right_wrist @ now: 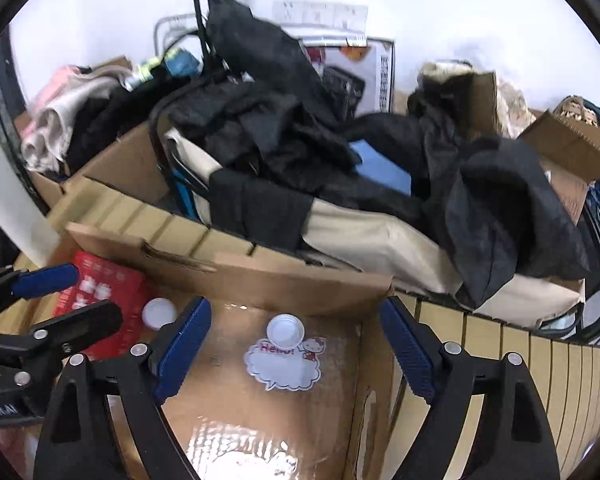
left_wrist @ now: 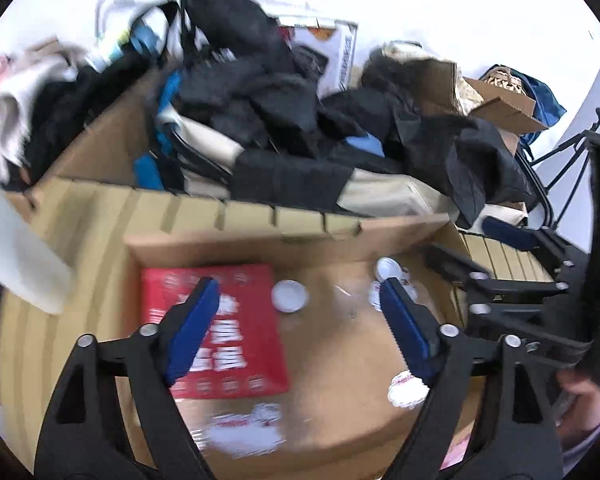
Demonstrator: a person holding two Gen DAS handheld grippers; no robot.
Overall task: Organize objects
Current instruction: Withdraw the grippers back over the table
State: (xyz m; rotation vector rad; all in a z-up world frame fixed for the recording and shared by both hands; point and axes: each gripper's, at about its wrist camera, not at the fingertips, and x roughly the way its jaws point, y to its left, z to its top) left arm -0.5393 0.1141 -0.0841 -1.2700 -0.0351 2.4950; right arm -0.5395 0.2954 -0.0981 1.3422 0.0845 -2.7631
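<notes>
Both grippers hover over an open cardboard box (left_wrist: 340,240) that also shows in the right wrist view (right_wrist: 300,280). In it lie a red packet (left_wrist: 236,292), two white bottle caps (left_wrist: 290,296) (left_wrist: 388,268) and clear bottles with Hello Kitty labels (right_wrist: 284,364). My left gripper (left_wrist: 300,292) is open and empty above the red packet and the first cap. My right gripper (right_wrist: 296,316) is open and empty above a white cap (right_wrist: 285,330). The left gripper's fingers (right_wrist: 44,280) show at the left of the right wrist view, the right gripper's fingers (left_wrist: 460,264) at the right of the left wrist view.
Behind the box a larger carton (left_wrist: 100,148) overflows with dark clothes (left_wrist: 280,100) and cream bags (right_wrist: 380,236). A printed appliance box (right_wrist: 364,76) leans on the white wall. More cardboard (right_wrist: 572,144) and a blue bag (left_wrist: 548,96) sit far right. Slatted wood (right_wrist: 540,368) lies under the box.
</notes>
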